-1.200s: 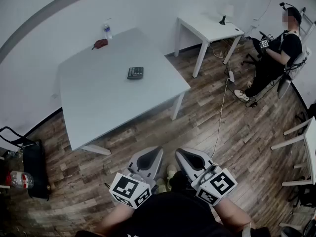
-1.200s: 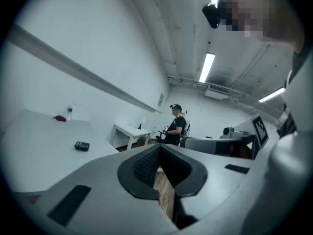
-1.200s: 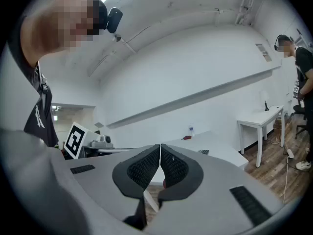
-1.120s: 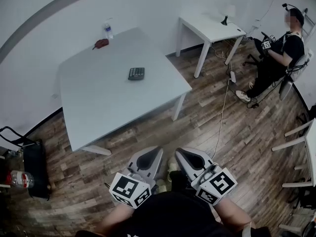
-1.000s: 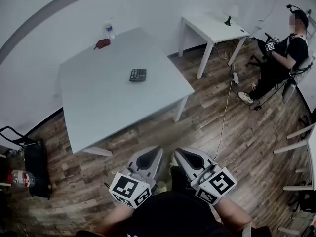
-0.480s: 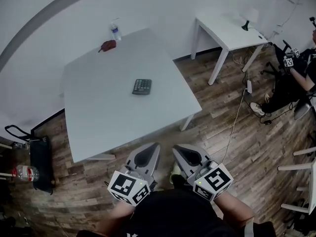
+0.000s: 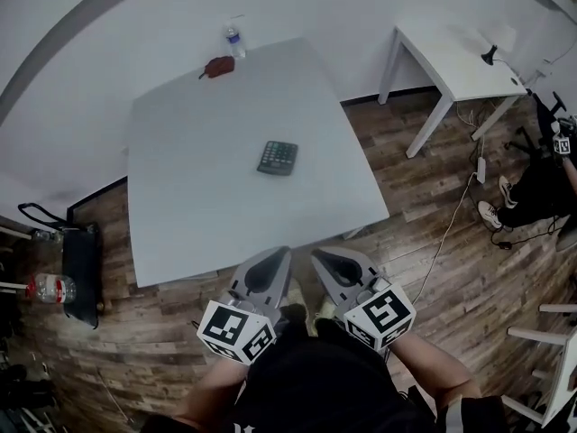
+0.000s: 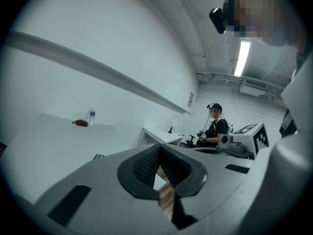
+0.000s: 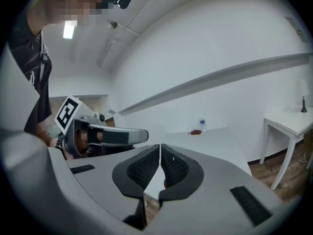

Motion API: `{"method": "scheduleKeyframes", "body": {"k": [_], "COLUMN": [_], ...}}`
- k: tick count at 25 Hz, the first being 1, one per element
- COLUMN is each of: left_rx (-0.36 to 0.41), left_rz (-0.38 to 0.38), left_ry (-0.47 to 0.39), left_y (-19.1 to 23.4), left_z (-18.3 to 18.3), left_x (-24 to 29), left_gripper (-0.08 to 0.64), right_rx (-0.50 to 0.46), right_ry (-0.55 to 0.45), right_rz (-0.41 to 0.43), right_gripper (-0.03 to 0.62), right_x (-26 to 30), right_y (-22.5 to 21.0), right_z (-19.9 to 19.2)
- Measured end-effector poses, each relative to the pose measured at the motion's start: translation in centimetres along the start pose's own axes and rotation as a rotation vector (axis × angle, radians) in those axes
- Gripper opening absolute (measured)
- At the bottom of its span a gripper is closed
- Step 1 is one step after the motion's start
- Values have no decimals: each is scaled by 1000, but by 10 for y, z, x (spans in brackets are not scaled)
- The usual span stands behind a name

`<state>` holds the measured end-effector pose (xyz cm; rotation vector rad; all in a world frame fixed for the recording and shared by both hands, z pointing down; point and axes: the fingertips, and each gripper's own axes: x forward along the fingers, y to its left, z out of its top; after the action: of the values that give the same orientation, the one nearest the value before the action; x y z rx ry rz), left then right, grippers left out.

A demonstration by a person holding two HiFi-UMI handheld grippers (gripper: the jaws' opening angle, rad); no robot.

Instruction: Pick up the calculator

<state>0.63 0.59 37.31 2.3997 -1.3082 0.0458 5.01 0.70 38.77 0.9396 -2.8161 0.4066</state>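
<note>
- Left hand-held gripper (image 7: 279, 258): the ribbed pads meet at the tips in its own view, with nothing between them. It is closed and empty.
- Right hand-held gripper (image 7: 319, 258): the same, pads pressed together and nothing held. It sits just beside the left one, both carried low in front of the person's body.
- Both point forward and a little down toward the bench (image 7: 198, 206). This reads as a carrying posture during the approach, not a reaching one.
- The calculator (image 7: 278, 157) lies flat near the middle of the bench, keys up. It is ahead of both tips and well apart from them, roughly in line with the left hand-held gripper.
- Neither hand-held gripper touches the calculator.
- The near edge of the bench is close ahead of the tips. The open top between that edge and the calculator leaves a free path in.
- Far beyond the calculator, at the back corner, stand a water bottle (image 7: 233, 39) and a small dark red item (image 7: 217, 66). They are well clear of any reach line.
- Judgement: the task has barely begun. It is at the approach stage, with the pickup not yet started.
- Judgement: a jaw set must open before it can close on anything. The calculator is thin and flat, so the pads will likely need to take its side edges from above or lift one edge first.
- Risk, as a guess: the flat case could skid on the smooth bench top if it is nudged.
</note>
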Motion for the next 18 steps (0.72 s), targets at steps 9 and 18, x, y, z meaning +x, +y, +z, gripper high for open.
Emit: {"method": "scheduleKeyframes", "body": {"k": [9, 18], "left_rx": [-48, -103], "left_rz": [47, 70], "left_ry": [5, 55], "left_y": [79, 167], "left_z": [-5, -21], "left_x": [48, 83], "left_gripper": [6, 6], "right_rx": [-218, -586], "right_ry": [136, 340], "right_rz": [-56, -117], "right_gripper": [17, 86], "right_x": [98, 204], "right_y": [-71, -133], "right_z": [-41, -131]}}
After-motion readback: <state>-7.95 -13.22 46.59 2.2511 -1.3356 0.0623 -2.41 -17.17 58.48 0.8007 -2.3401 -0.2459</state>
